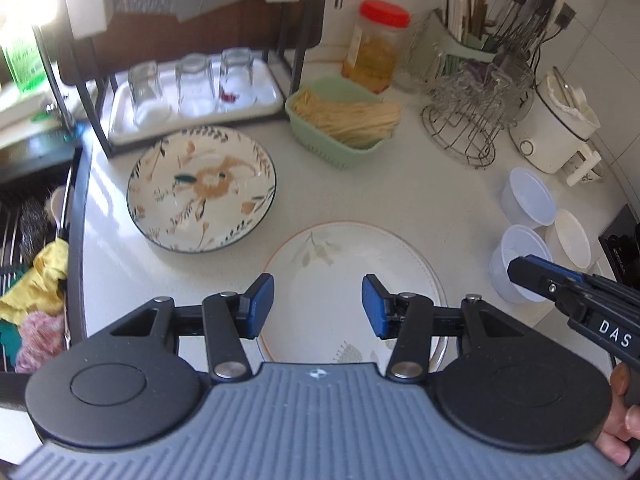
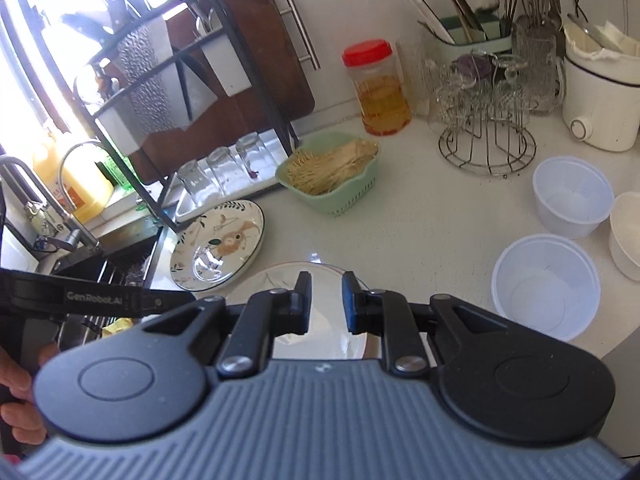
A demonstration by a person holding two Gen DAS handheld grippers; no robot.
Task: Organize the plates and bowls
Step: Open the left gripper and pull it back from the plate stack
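Both tongs are hovering over the round white plate with a thin orange rim [image 1: 352,264] low in the frame on the white worktop [image 1: 420,192], the left tongs [image 1: 318,306] spread and empty, the right tongs [image 2: 326,304] nearly pressed together (gripping nothing), while the dark-rimmed floral deep plate [image 1: 202,188] is sitting at centre left.

On the desk [image 1: 440,200], one plate [image 1: 352,280] lies under my left jaws. A second plate [image 1: 202,188] sits at ten o'clock, the basket [image 1: 340,120] at twelve, three cups [image 1: 528,196] at three.
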